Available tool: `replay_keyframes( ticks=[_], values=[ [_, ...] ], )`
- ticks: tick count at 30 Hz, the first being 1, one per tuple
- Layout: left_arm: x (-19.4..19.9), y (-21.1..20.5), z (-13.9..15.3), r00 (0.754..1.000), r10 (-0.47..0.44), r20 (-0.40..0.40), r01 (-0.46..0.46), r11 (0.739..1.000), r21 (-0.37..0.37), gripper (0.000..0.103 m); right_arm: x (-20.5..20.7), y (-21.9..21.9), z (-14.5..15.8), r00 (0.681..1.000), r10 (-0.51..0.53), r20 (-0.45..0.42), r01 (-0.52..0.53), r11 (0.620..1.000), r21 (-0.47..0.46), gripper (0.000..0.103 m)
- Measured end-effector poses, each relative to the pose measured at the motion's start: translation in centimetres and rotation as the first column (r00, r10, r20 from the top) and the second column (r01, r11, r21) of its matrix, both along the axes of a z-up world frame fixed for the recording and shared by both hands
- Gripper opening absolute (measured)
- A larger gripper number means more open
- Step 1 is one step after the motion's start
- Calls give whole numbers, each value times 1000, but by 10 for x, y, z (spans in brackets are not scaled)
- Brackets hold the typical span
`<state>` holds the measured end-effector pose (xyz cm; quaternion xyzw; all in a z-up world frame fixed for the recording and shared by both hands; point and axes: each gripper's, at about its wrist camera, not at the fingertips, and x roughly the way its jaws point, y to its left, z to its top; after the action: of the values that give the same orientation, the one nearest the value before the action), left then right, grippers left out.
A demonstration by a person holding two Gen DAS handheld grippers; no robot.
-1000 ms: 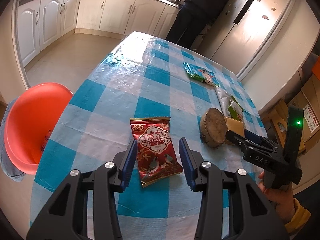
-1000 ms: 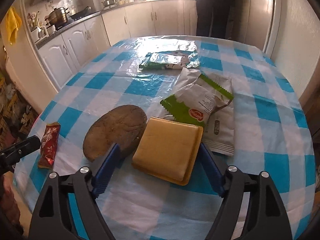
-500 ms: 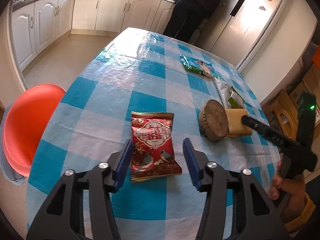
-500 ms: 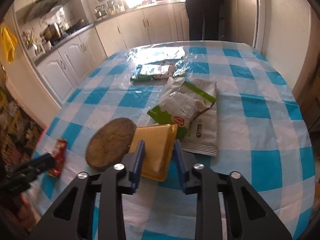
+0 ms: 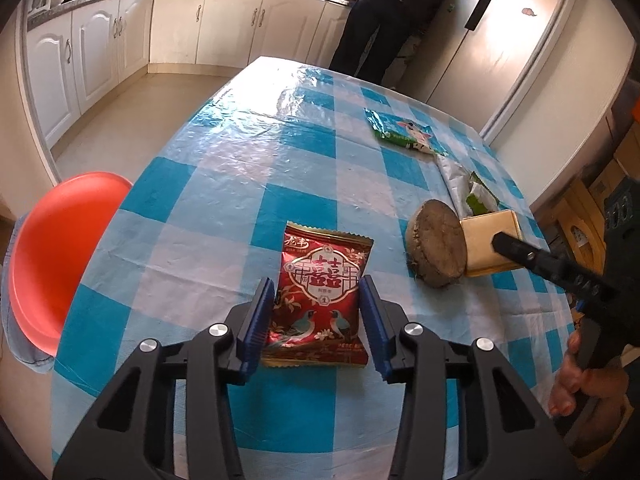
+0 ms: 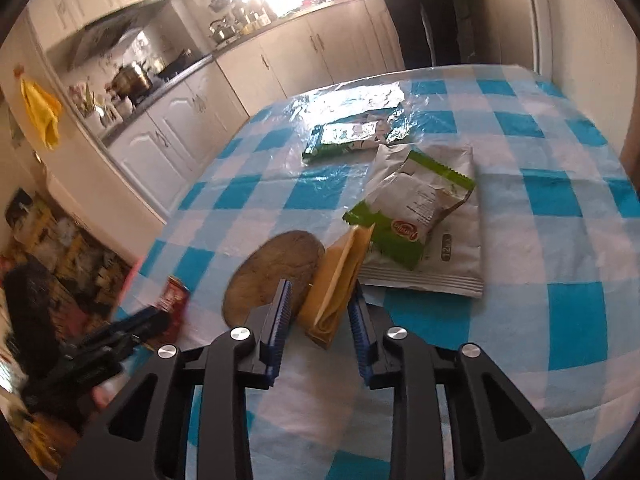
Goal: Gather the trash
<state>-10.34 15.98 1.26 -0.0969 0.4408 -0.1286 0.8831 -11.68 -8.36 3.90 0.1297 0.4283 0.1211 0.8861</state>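
While the left claw (image 5: pixel 316 312) sits low over the checked tablecloth (image 5: pixel 240 184), its two blue pads have just been closing in, and the red snack bag (image 5: pixel 322 292) lies flat between them. Both pads are right at the bag's side edges, and it looks like they pinch it. Far off to the left of this claw, past the table's edge, is a round orange bin (image 5: pixel 52 256). Ahead and to its right sits a round brown wooden disc (image 5: pixel 438 250). Further ahead lies a green wrapper (image 5: pixel 404 132).

The right claw (image 6: pixel 320 312) has its pads squeezed on a yellow packet (image 6: pixel 336 280). The packet is bent up on its edge between the pads, with one end lifted off the cloth. The wooden disc lies just left of this claw, touching the packet. Right in front of the claw is a crumpled white and green bag (image 6: pixel 424 216), and beyond that the flat green wrapper. A hand (image 5: pixel 584 384) holds the right claw's handle. Far ahead, a person in dark clothes (image 5: pixel 384 12) stands by the fridge (image 5: pixel 520 32).
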Motion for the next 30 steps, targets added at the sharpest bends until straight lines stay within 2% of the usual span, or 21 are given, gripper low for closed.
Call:
replay_keyframes(
  ticks=[1,7,14,17,24,30],
  values=[
    [0,0,0,1000,2,-2,-2,1000,-3,45,0,0,-2,1000,-6,0,6,1000,-5,22],
    [-1,9,0,1000,21,-7,-21,999,-25,44,-1,-5,5,999,-30,26,31,999,-34,12],
    [-1,19,8,999,38,13,-37,998,-52,44,-2,-8,19,998,-42,56,45,998,-53,12],
    [-2,23,13,998,49,27,-47,997,-57,44,-3,-7,29,997,-39,71,41,999,-31,12],
    [-3,41,23,994,97,51,-94,993,-67,44,0,18,53,993,40,107,-39,999,-8,12],
    [-6,69,32,982,172,72,-168,984,-67,44,12,59,54,984,161,81,-165,986,36,12]
  ],
)
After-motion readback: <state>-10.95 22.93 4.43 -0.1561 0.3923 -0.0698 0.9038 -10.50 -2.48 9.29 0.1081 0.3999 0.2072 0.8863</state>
